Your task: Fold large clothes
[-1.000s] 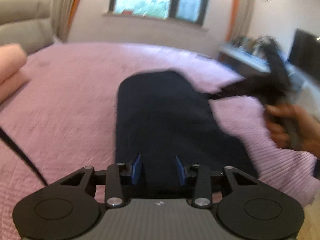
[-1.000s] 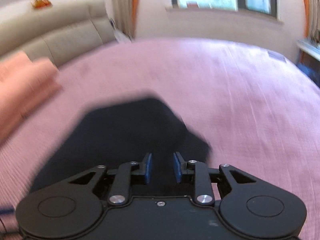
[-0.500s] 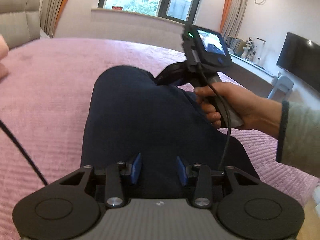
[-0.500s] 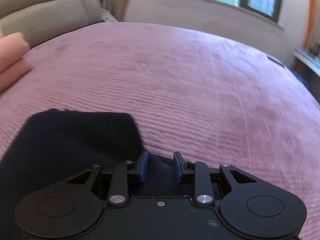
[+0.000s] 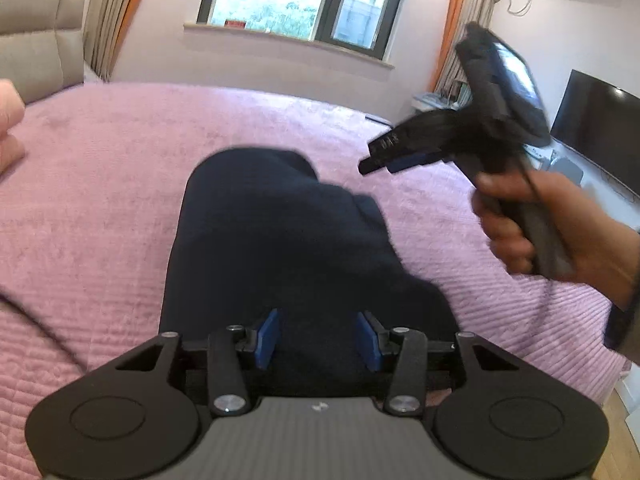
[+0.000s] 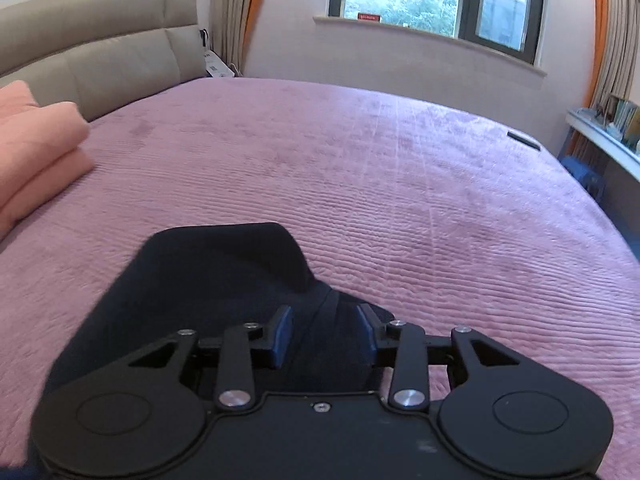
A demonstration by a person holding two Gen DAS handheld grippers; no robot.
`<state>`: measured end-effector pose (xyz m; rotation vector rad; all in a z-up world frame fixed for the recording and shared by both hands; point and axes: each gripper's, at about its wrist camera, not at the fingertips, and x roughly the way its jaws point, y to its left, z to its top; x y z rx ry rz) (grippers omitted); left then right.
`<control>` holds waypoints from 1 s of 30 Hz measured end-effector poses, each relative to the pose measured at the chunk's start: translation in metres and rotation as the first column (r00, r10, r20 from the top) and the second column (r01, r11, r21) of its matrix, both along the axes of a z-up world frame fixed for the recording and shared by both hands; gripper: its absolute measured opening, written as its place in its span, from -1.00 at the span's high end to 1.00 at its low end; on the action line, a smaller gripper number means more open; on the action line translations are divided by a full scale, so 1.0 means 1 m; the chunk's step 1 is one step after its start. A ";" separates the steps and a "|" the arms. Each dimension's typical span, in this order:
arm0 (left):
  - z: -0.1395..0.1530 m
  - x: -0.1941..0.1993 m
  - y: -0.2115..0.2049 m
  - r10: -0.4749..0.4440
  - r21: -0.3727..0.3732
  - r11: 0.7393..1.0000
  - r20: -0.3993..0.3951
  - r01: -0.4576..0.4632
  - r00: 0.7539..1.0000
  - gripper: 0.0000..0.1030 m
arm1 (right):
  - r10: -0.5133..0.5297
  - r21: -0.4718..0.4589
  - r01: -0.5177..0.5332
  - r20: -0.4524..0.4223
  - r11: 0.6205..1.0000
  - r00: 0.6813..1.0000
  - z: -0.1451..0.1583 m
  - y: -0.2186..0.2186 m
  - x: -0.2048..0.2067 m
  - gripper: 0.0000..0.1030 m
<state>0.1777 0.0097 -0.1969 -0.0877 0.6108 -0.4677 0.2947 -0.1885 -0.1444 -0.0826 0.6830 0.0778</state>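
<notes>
From the left wrist, our left gripper (image 5: 318, 338) is opening its jaws over the near end of the dark garment (image 5: 280, 248), which lies lengthwise on the pink bed (image 5: 100, 184); nothing is pinched. Our right gripper (image 5: 374, 160), over the cloth half a second ago, now hangs clear above the cover.

From the right wrist, its jaws are opening too, empty, above the folded-over flap. That fold looks laid.

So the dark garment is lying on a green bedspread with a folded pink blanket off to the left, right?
Not quite: the bedspread is pink-purple, not green. The right wrist view shows the dark garment lying on it, with the folded pink blanket at the left.
</notes>
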 end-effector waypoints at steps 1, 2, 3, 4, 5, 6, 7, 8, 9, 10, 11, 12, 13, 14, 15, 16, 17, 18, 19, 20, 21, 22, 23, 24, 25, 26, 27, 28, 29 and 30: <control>0.007 -0.004 -0.002 -0.001 0.003 1.000 0.013 0.001 1.000 -0.03 | 0.007 -0.005 -0.007 0.004 1.000 1.000 0.009 0.002 -0.014 0.11; 0.014 -0.009 -0.005 0.003 0.010 1.000 0.025 -0.004 1.000 -0.11 | 0.009 -0.005 -0.009 0.007 1.000 1.000 0.016 0.003 -0.024 0.09; 0.021 -0.015 -0.008 0.009 0.015 1.000 0.037 -0.010 0.999 -0.17 | 0.012 -0.006 -0.012 0.008 1.000 1.000 0.024 0.005 -0.035 0.08; 0.027 -0.021 -0.010 0.014 0.018 1.000 0.050 -0.014 0.999 -0.19 | 0.015 -0.001 -0.015 0.012 1.000 1.000 0.032 0.006 -0.046 0.05; 0.033 -0.026 -0.013 0.017 0.022 1.000 0.061 -0.018 0.998 -0.19 | 0.019 0.006 -0.019 0.018 1.000 1.000 0.039 0.007 -0.056 0.03; 0.039 -0.031 -0.015 0.025 0.029 0.999 0.071 -0.027 0.997 -0.20 | 0.026 0.013 -0.026 0.024 1.000 0.999 0.046 0.010 -0.066 -0.01; 0.044 -0.037 -0.017 0.040 0.042 0.998 0.085 -0.044 0.996 -0.22 | 0.030 0.017 -0.031 0.028 0.999 0.999 0.051 0.011 -0.073 -0.06; 0.048 -0.042 -0.019 0.063 0.058 0.996 0.105 -0.070 0.992 -0.27 | 0.030 0.015 -0.031 0.033 0.999 0.999 0.058 0.014 -0.083 -0.18; 0.053 -0.047 -0.021 0.084 0.073 0.993 0.122 -0.094 0.989 -0.34 | 0.029 0.012 -0.030 0.038 0.999 0.999 0.063 0.018 -0.091 -0.26; 0.058 -0.050 -0.022 0.107 0.093 0.988 0.139 -0.120 0.984 -0.36 | 0.032 0.014 -0.032 0.049 0.999 0.998 0.070 0.020 -0.102 -0.28; 0.064 -0.053 -0.023 0.129 0.111 0.983 0.155 -0.147 0.980 -0.39 | 0.029 0.020 -0.030 0.058 0.999 0.998 0.074 0.021 -0.110 -0.28; 0.069 -0.053 -0.024 0.143 0.123 0.979 0.163 -0.164 0.976 -0.43 | 0.023 0.030 -0.025 0.062 0.999 0.998 0.079 0.022 -0.118 -0.28; 0.074 -0.053 -0.024 0.156 0.130 0.976 0.163 -0.177 0.974 -0.45 | 0.011 0.046 -0.014 0.064 0.999 0.998 0.082 0.022 -0.126 -0.29; 0.079 -0.051 -0.023 0.172 0.137 0.972 0.150 -0.192 0.974 -0.47 | -0.005 0.069 0.001 0.064 0.998 0.998 0.085 0.021 -0.135 -0.31; 0.084 -0.048 -0.022 0.200 0.136 0.967 0.128 -0.217 0.971 -0.47 | -0.025 0.091 0.020 0.062 0.996 0.998 0.087 0.020 -0.143 -0.33; 0.087 -0.044 -0.018 0.222 0.124 0.964 0.111 -0.236 0.969 -0.47 | -0.047 0.108 0.041 0.060 0.993 0.997 0.089 0.019 -0.151 -0.33; 0.091 -0.042 -0.013 0.237 0.110 0.963 0.093 -0.247 0.967 -0.48 | -0.061 0.123 0.054 0.059 0.991 0.996 0.089 0.018 -0.159 -0.34; 0.095 -0.038 -0.011 0.252 0.104 0.960 0.074 -0.259 0.965 -0.48 | -0.066 0.136 0.057 0.058 0.989 0.996 0.090 0.018 -0.166 -0.34; 0.099 -0.035 -0.010 0.265 0.108 0.957 0.064 -0.270 0.962 -0.49 | -0.071 0.146 0.063 0.055 0.987 0.996 0.090 0.018 -0.172 -0.34; 0.103 -0.033 -0.009 0.276 0.117 0.952 0.059 -0.281 0.959 -0.52 | -0.081 0.160 0.072 0.048 0.985 0.996 0.090 0.017 -0.177 -0.35; 0.106 -0.032 -0.009 0.286 0.127 0.948 0.059 -0.291 0.956 -0.57 | -0.091 0.176 0.082 0.040 0.981 0.995 0.090 0.016 -0.181 -0.38; 0.109 -0.030 -0.009 0.297 0.138 0.943 0.057 -0.302 0.953 -0.60 | -0.097 0.192 0.090 0.030 0.977 0.995 0.090 0.016 -0.185 -0.40; 0.111 -0.030 -0.010 0.308 0.151 0.938 0.055 -0.313 0.950 -0.62 | -0.104 0.207 0.097 0.020 0.974 0.994 0.090 0.016 -0.188 -0.41; 0.113 -0.031 -0.011 0.318 0.160 0.933 0.057 -0.323 0.946 -0.64 | -0.108 0.213 0.102 0.014 0.972 0.994 0.090 0.016 -0.190 -0.43; 0.115 -0.033 -0.011 0.327 0.170 0.928 0.060 -0.333 0.943 -0.67 | -0.110 0.209 0.105 0.012 0.972 0.994 0.089 0.019 -0.192 -0.46; 0.115 -0.035 -0.012 0.334 0.182 0.923 0.062 -0.340 0.941 -0.73 | -0.113 0.199 0.108 0.013 0.974 0.994 0.089 0.021 -0.194 -0.46; 0.117 -0.037 -0.012 0.338 0.189 0.920 0.063 -0.344 0.939 -0.80 | -0.118 0.190 0.113 0.016 0.975 0.993 0.089 0.025 -0.197 -0.46; 0.116 -0.040 -0.011 0.340 0.195 0.918 0.058 -0.344 0.939 -0.83 | -0.122 0.186 0.117 0.014 0.976 0.992 0.088 0.027 -0.198 -0.47; 0.116 -0.042 -0.011 0.333 0.198 0.921 0.048 -0.336 0.942 -0.85 | -0.122 0.192 0.118 0.010 0.974 0.992 0.088 0.027 -0.200 -0.47; 0.116 -0.044 -0.009 0.323 0.197 0.926 0.035 -0.323 0.946 -0.86 | -0.121 0.204 0.118 0.006 0.972 0.993 0.087 0.028 -0.201 -0.48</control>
